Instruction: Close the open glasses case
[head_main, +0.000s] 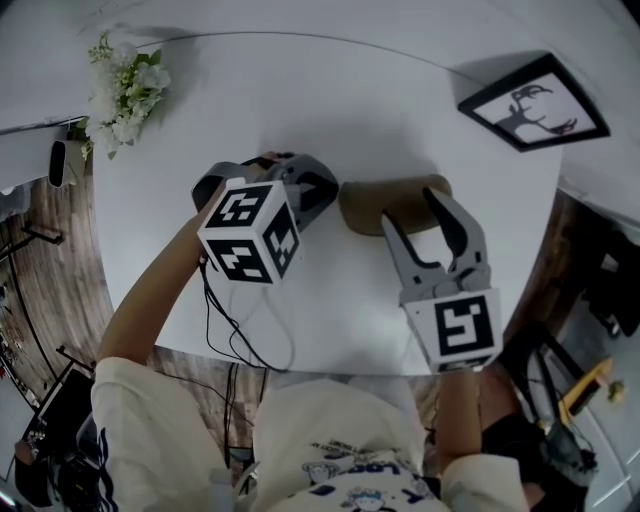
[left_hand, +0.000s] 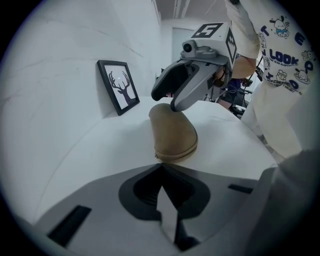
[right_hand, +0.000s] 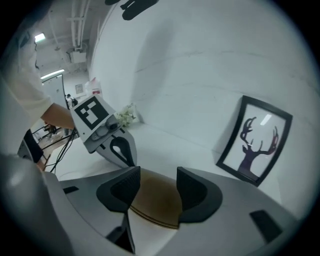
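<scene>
The tan, rounded glasses case (head_main: 368, 205) lies mid-way across the white tabletop (head_main: 350, 110), lid apparently down. The right tool (head_main: 412, 210) straddles it, released. The left tool (head_main: 318, 188), clenched on nothing, sits just beside its end. Closing looks done; next, confirm the latch and withdraw.

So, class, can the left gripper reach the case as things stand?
Probably yes: the left gripper sits right before the case, with only bare table between; the right gripper is over its far end.

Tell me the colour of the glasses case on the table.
The glasses case is plain tan brown, with no pattern. It shows best in the left gripper view.
</scene>
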